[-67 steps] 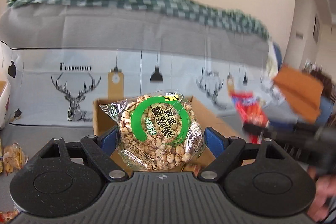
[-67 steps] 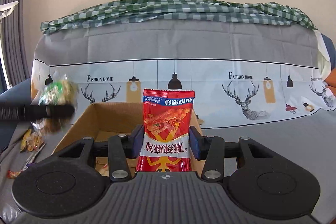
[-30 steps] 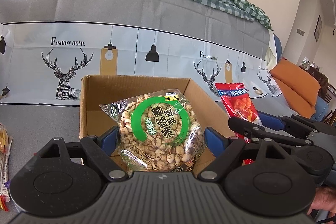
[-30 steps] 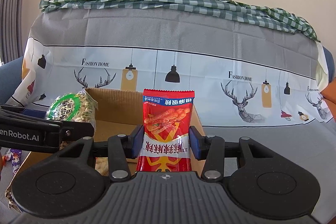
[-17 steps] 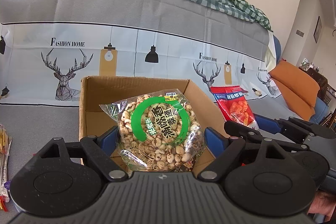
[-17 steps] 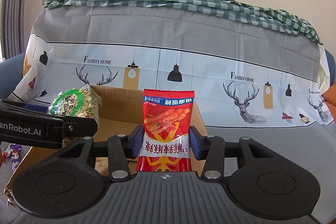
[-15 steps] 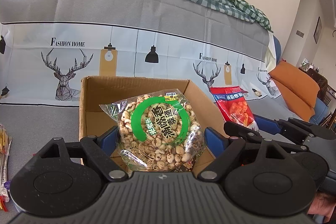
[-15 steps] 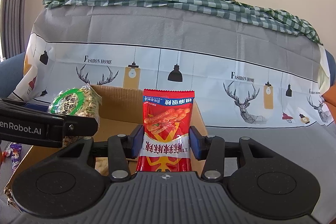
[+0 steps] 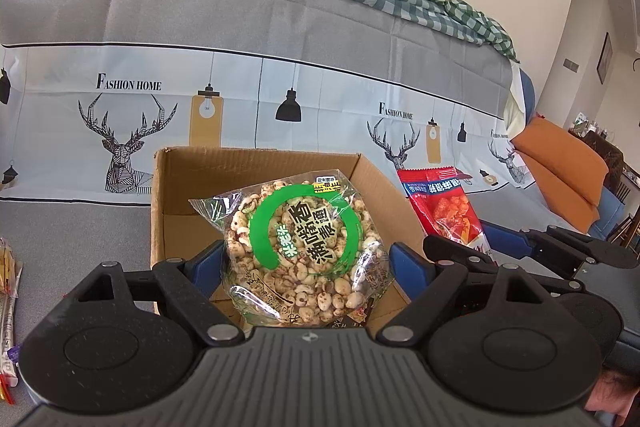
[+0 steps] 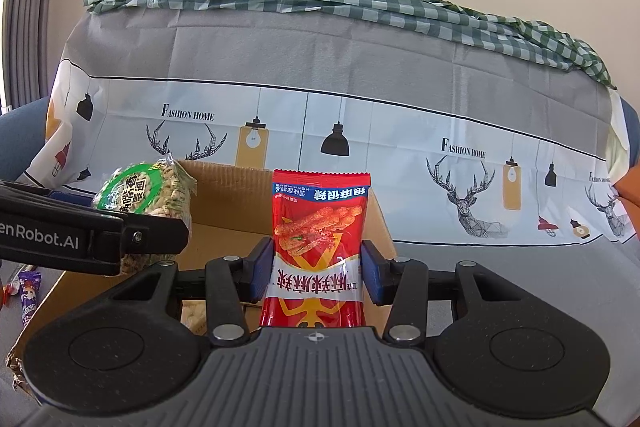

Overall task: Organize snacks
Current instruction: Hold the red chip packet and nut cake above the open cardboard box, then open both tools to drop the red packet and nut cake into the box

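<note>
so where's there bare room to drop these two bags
Box floor along its back and left walls looks bare; near corner holds a pale pack. Grey cover between box and left-edge wrappers is free. Right of the box, the right claw crowds it.

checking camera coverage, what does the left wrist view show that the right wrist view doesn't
Only the left wrist view shows the orange cushions and loose snack packets at its left edge. Only the right wrist view shows a purple packet and a grey curtain. Both show the cardboard box, the peanut bag in the left gripper, and the red snack packet in the right gripper.
</note>
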